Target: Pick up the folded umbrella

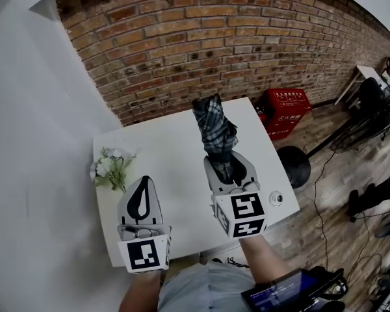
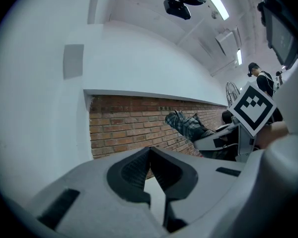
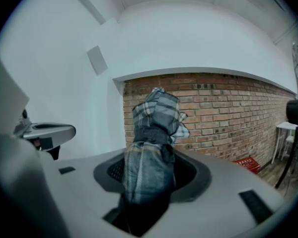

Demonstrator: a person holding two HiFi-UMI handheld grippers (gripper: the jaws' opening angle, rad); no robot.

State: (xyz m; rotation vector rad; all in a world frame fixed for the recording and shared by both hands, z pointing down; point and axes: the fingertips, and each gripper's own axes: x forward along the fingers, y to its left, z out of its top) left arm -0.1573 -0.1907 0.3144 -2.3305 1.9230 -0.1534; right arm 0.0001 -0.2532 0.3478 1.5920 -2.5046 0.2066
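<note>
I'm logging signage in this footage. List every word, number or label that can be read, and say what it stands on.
No text here can be read.
red box: white print, too blurred to read.
screen: lit blue, content too small to read.
left cube and right cube: black-and-white square markers only, no letters.

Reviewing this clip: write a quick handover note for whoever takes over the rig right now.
Right gripper: jaws shut on the dark plaid folded fabric umbrella, held out above the white rectangular table.
Left gripper: jaws together, empty, beside it.
Done: umbrella grasped and apparently lifted clear.
Left: only to hold the grip; white flower bunch on the table is untouched.
</note>
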